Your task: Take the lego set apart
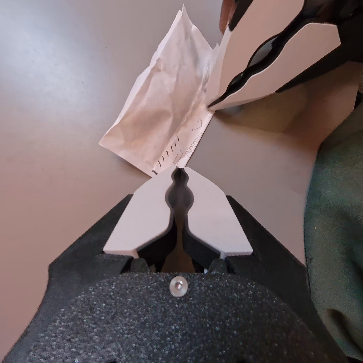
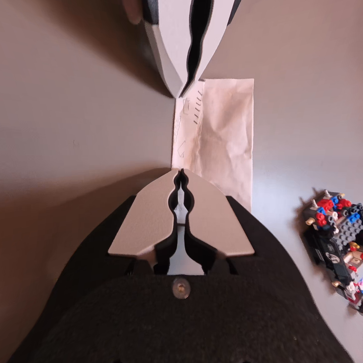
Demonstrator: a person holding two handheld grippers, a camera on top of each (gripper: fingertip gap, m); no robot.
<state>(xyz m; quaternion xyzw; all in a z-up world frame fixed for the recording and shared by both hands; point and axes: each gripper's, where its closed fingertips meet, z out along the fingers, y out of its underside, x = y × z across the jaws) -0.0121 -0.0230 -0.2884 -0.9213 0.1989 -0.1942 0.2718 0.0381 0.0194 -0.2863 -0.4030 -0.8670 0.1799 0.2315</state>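
1. On the pale table (image 2: 78, 127), a creased white paper bag (image 2: 224, 137) lies flat and serves as the landmark for all positions below.
2. Left gripper (image 1: 180, 168): its two pale fingers are pressed together at the tips, which meet one end of the bag's printed edge strip (image 1: 193, 145); the tips appear to pinch that edge, though the actual contact is hidden beneath them. In the right wrist view the same gripper (image 2: 181, 96) comes in from the top of the frame and touches the far corner of the bag.
3. Right gripper (image 2: 181, 170): its fingers are likewise drawn together, tips meeting at the near end of the same strip, with bag paper visible through the gap behind the tips. In the left wrist view it (image 1: 209, 107) enters from the upper right and its tips pinch the strip's far end.
4. The two grippers thus face each other along one long edge of the bag, one at each end.
5. Lego set (image 2: 335, 241): a partly assembled model of dark grey, black, red, blue and white bricks, resting on the table to the right of the bag and apart from it, touched by neither gripper. It appears only in the right wrist view, blurred at the frame edge.
6. Green cloth (image 1: 337, 216), seemingly a garment, fills the right margin of the left wrist view, beyond the bag and the table edge.
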